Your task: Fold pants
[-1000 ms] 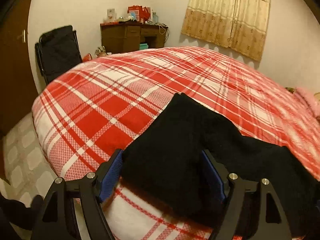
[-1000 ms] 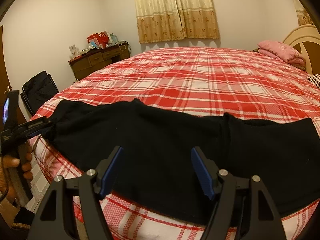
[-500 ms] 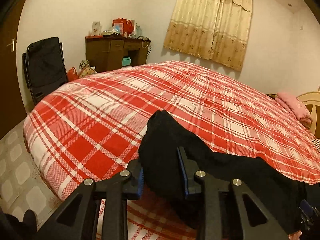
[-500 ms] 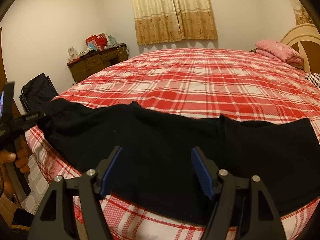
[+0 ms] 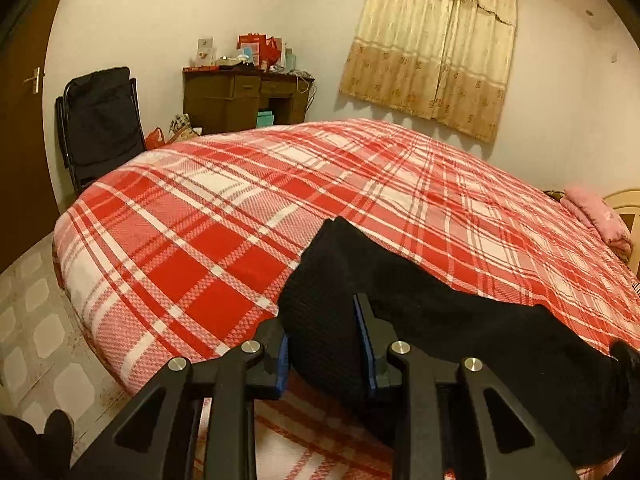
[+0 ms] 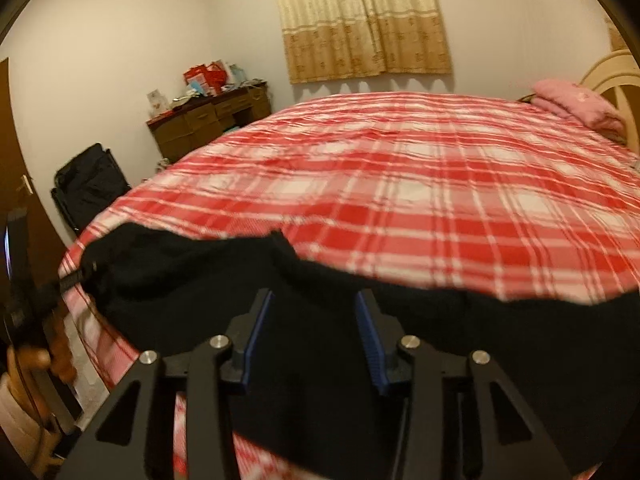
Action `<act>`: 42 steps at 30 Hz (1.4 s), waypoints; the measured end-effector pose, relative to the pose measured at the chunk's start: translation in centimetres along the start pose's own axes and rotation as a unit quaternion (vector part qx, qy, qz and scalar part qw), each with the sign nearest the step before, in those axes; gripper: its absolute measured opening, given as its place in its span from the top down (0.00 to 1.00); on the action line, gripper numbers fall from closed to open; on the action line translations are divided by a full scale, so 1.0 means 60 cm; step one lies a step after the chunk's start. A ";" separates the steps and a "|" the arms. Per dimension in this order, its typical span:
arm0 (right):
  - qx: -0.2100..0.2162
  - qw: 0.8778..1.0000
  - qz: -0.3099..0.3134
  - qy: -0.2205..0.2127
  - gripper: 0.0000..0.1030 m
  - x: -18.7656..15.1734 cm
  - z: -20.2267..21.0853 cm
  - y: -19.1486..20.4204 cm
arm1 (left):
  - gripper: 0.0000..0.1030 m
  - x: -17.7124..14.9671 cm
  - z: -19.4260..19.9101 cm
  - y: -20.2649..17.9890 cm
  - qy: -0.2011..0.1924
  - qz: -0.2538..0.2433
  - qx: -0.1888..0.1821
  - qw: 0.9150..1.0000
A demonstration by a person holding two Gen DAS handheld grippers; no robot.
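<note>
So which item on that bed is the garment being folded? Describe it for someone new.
Start at the bed with the red plaid cover. Along its near edge lie the black pants. They are the only dark thing there; the folded pink blanket sits far off by the headboard.

We note a wide bed under a red-and-white plaid woven cover [image 5: 224,232]. Against the far wall stands a dark brown wooden desk with drawers [image 5: 244,100], its top crowded with red bags and cards [image 5: 256,50]. Beside the desk, nearer the brown wooden door [image 5: 20,128], stands a black folding chair [image 5: 100,120]. Beige patterned curtains [image 5: 432,52] hang on the white wall. A folded pink blanket [image 6: 576,104] lies by the cream headboard [image 6: 612,72]. We record pale patterned floor tiles [image 5: 36,320].
</note>
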State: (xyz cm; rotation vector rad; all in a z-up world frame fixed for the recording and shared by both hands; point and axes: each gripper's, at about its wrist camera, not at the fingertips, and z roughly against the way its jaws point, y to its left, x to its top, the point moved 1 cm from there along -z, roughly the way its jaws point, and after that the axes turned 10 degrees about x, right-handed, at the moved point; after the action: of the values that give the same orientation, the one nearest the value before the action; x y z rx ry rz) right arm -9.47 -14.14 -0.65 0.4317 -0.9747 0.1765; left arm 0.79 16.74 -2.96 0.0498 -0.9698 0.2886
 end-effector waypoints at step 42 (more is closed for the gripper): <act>0.042 0.998 0.052 0.022 0.42 -0.022 -0.080 0.143 | 0.72 0.009 0.002 -0.024 -0.004 -0.042 0.024 0.999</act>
State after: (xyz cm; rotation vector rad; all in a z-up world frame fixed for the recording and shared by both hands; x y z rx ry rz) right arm -9.42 -4.28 -1.74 0.4528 -0.9487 0.3211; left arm 1.34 15.45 -2.33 0.1356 -0.9657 0.2335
